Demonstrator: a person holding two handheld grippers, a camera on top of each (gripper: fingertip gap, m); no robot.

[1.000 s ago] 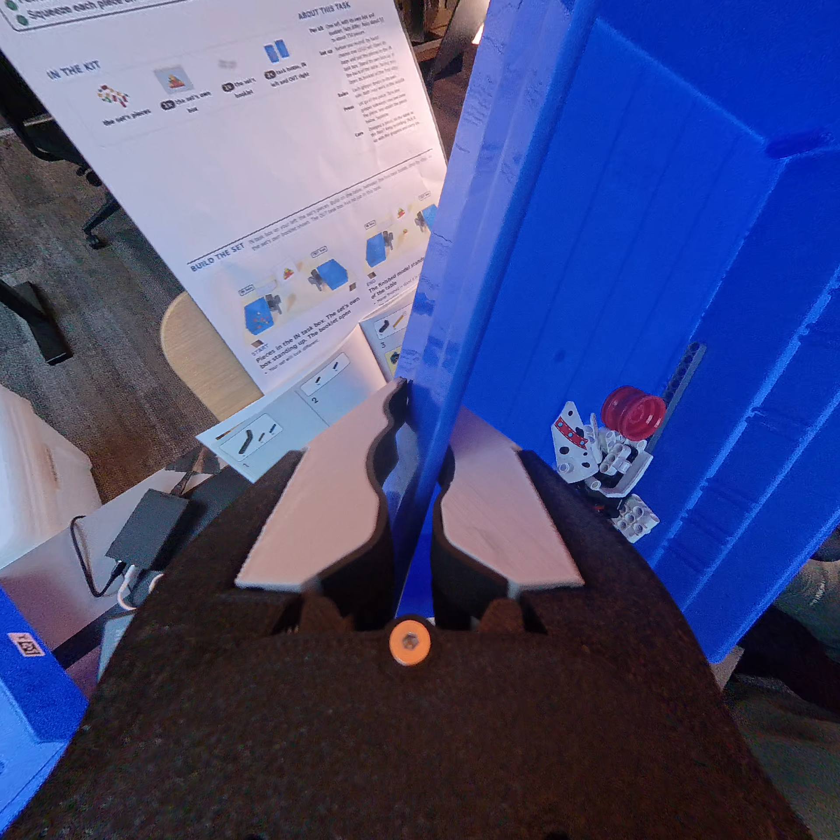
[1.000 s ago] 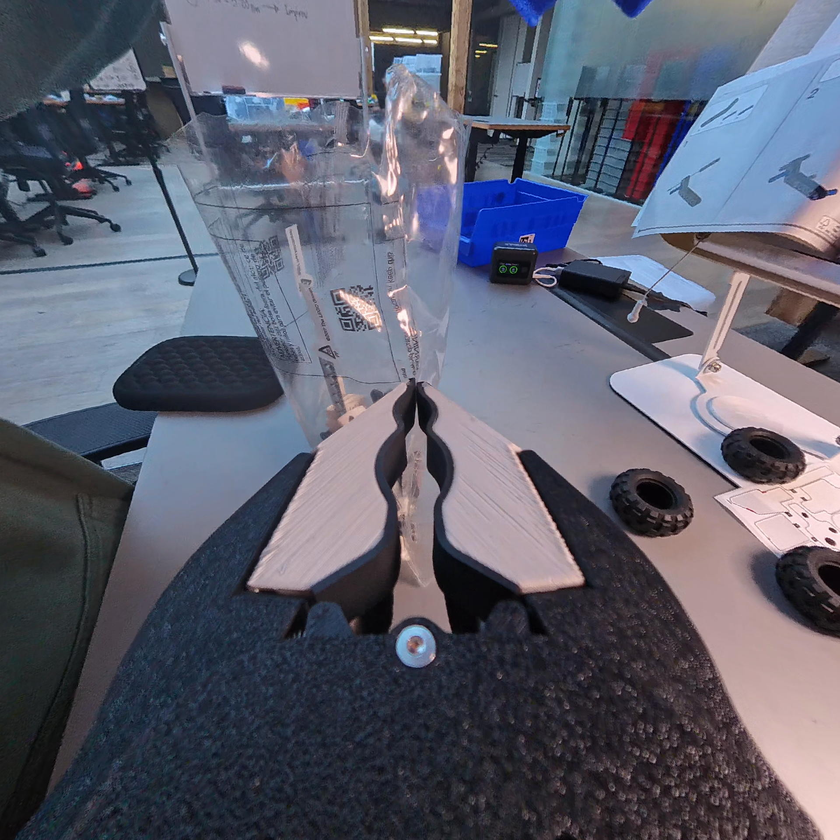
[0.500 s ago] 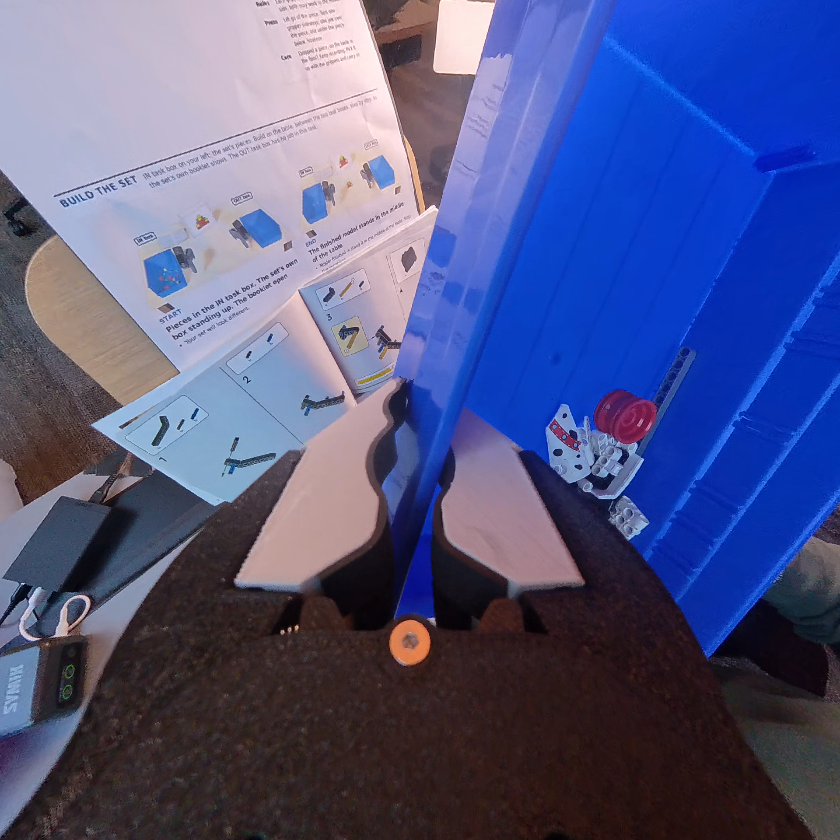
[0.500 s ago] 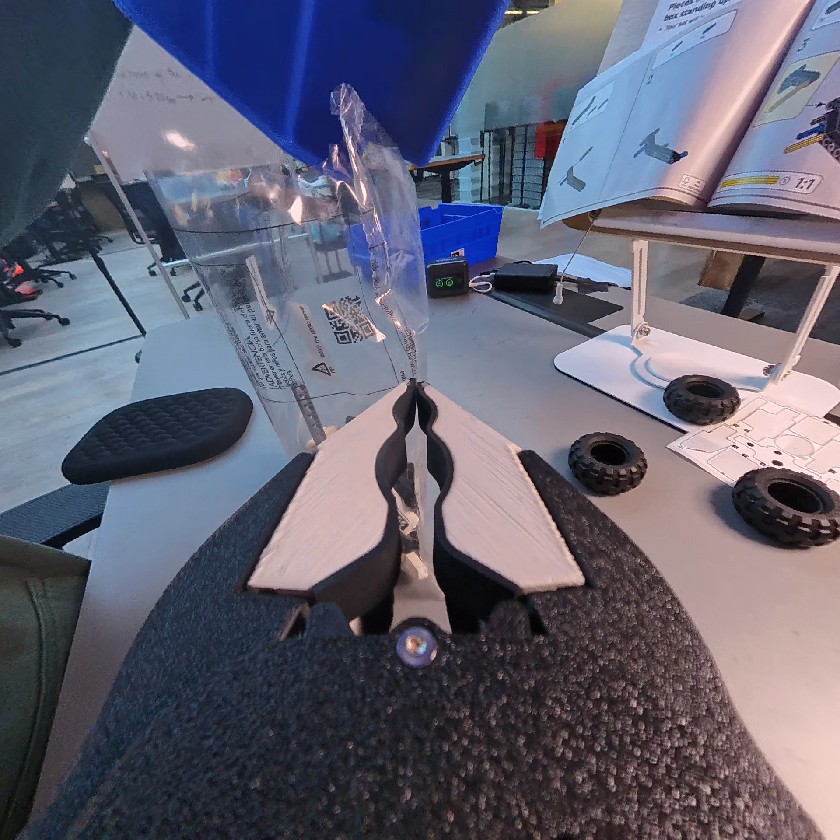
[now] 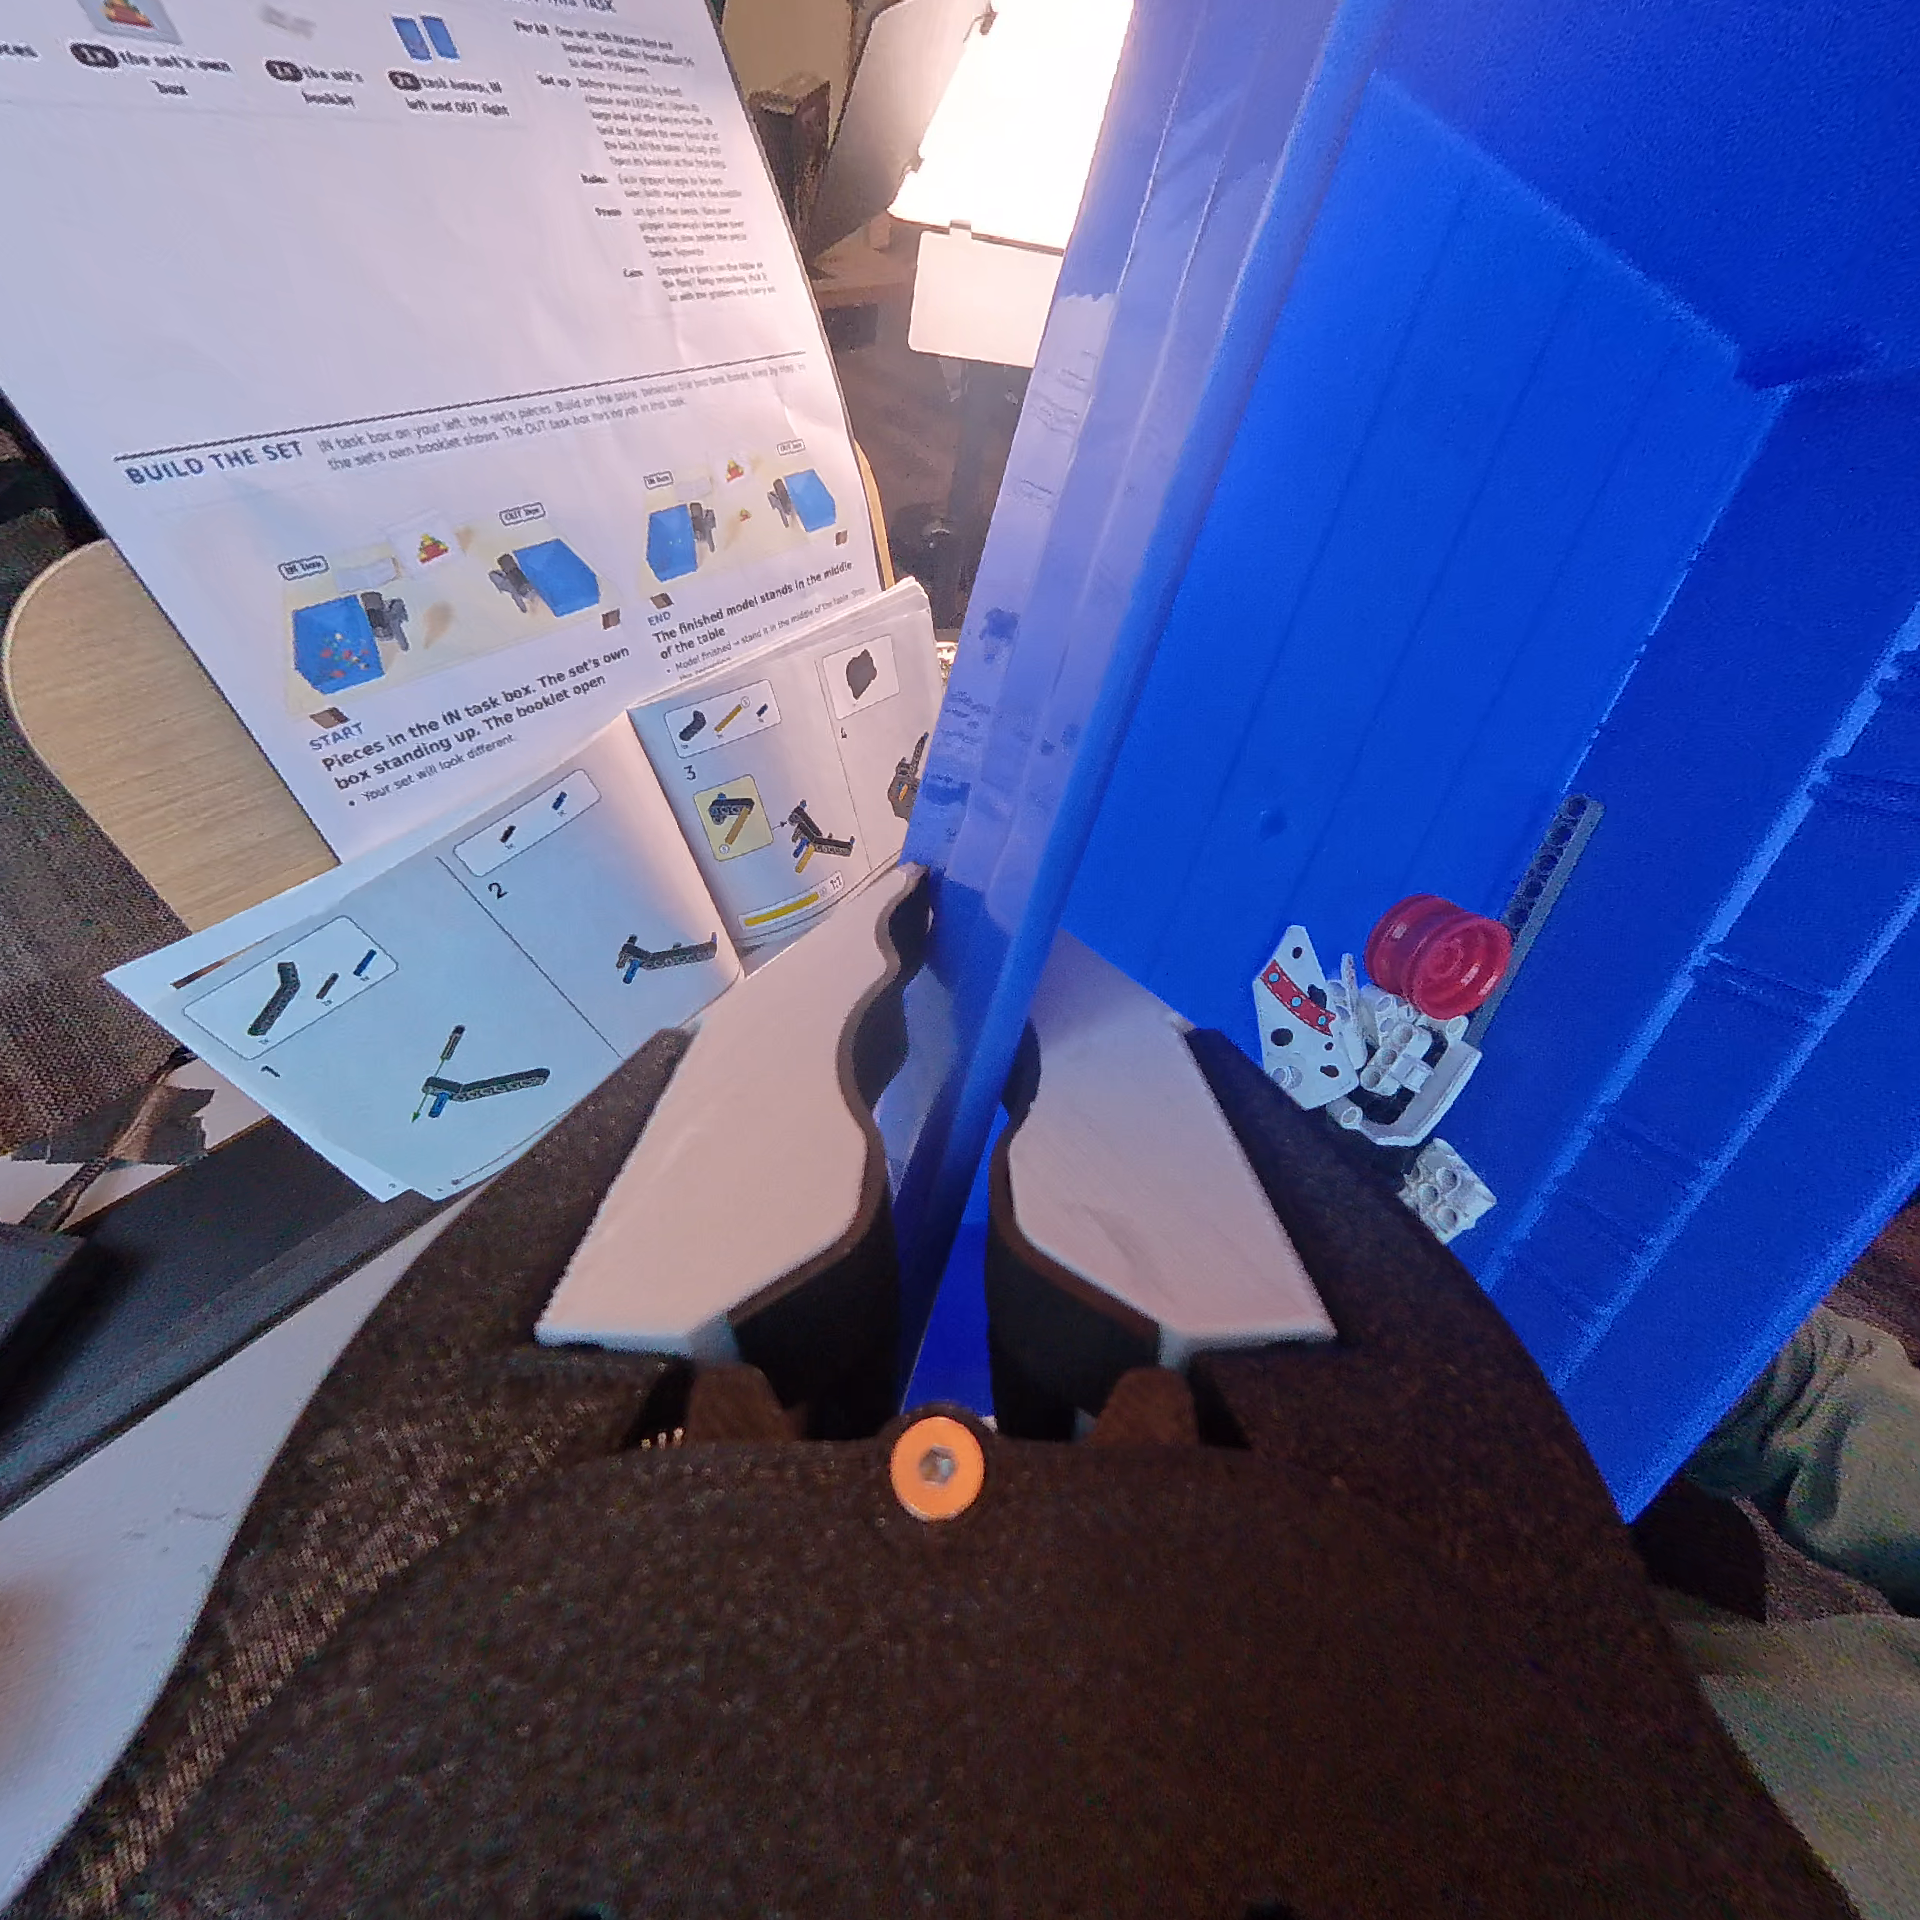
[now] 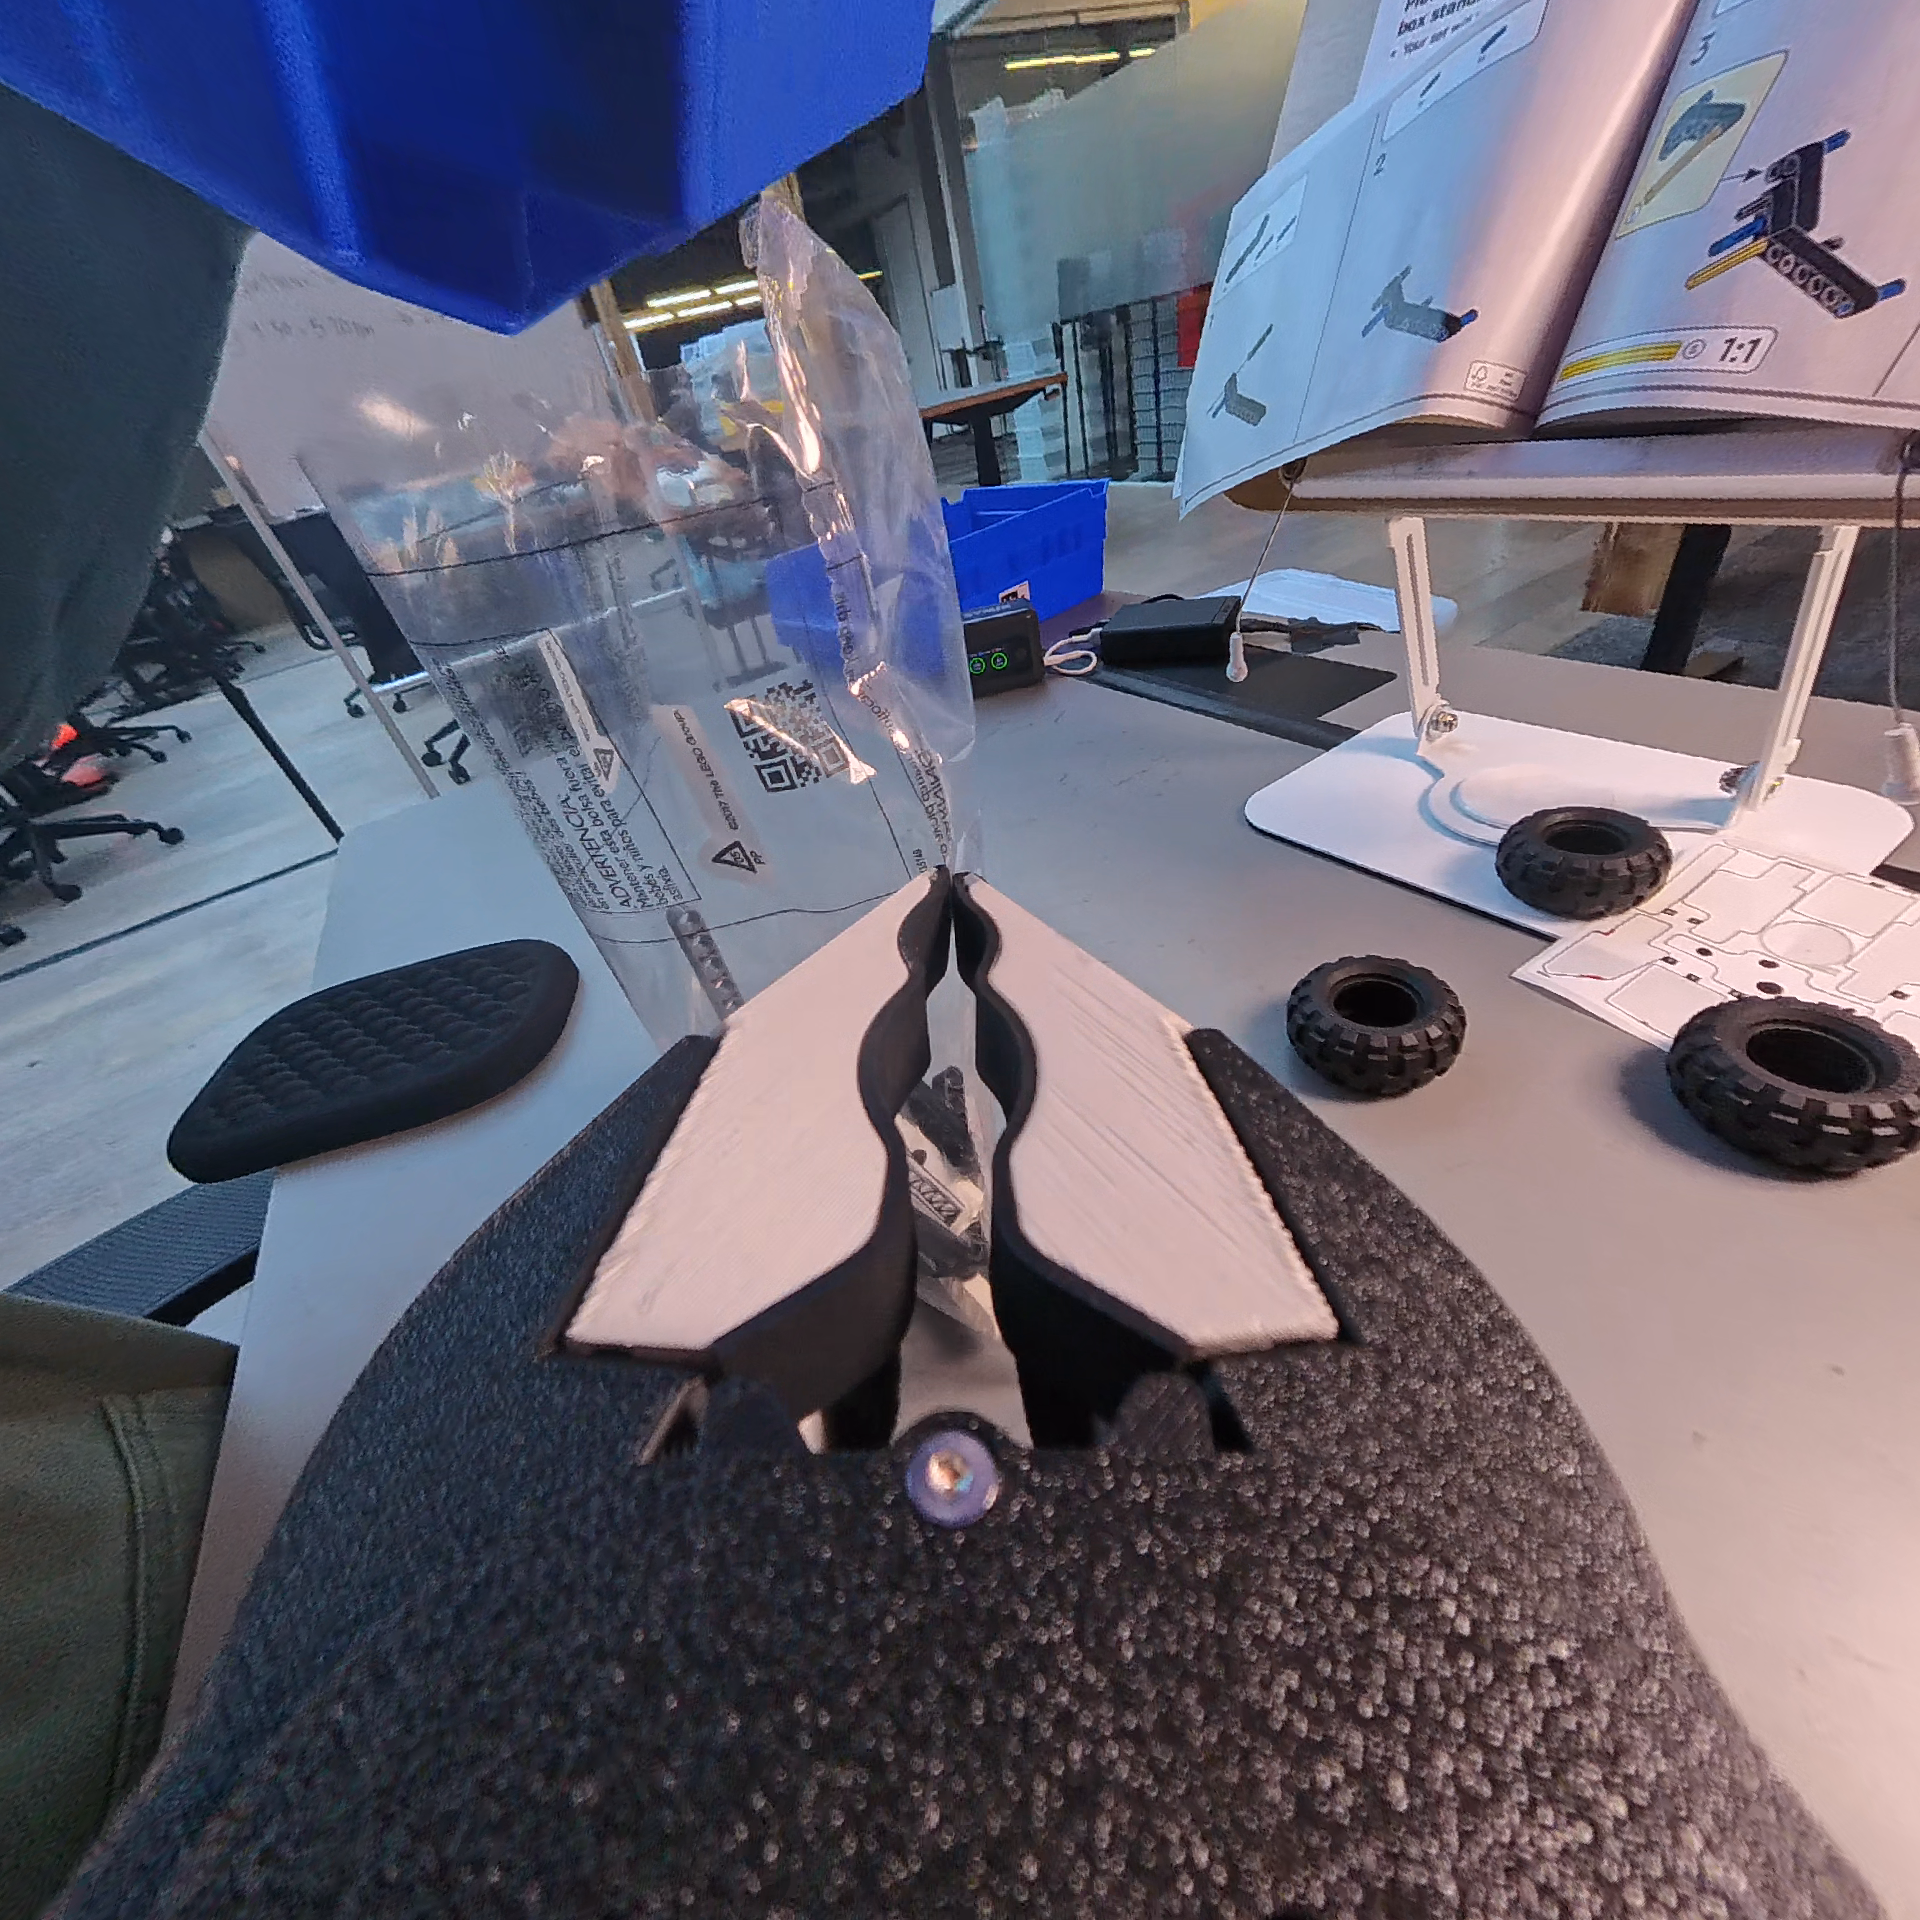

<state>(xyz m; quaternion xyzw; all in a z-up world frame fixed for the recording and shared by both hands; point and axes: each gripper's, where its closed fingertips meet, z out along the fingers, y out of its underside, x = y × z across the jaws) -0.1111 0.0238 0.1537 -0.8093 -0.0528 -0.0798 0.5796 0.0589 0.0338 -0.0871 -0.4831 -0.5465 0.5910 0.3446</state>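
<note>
Left hand-held gripper (image 5: 961,997): you pinch the wall of the tilted blue bin (image 5: 1403,623).
Bin: a few pieces (image 5: 1371,1039) cling inside.
Right hand-held gripper (image 6: 951,883): you clamp the clear bag (image 6: 665,665) above the bench (image 6: 1143,831).
Laid out: three tyres (image 6: 1377,1023) near the booklet stand (image 6: 1455,790).

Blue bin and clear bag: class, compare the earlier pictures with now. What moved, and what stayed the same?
The blue bin, absent from the right wrist view a second ago, now hangs over the clear plastic bag. Unchanged: the left gripper stays clamped on the bin wall, the right gripper on the bag; the toy pieces remain in the bin's corner.
</note>
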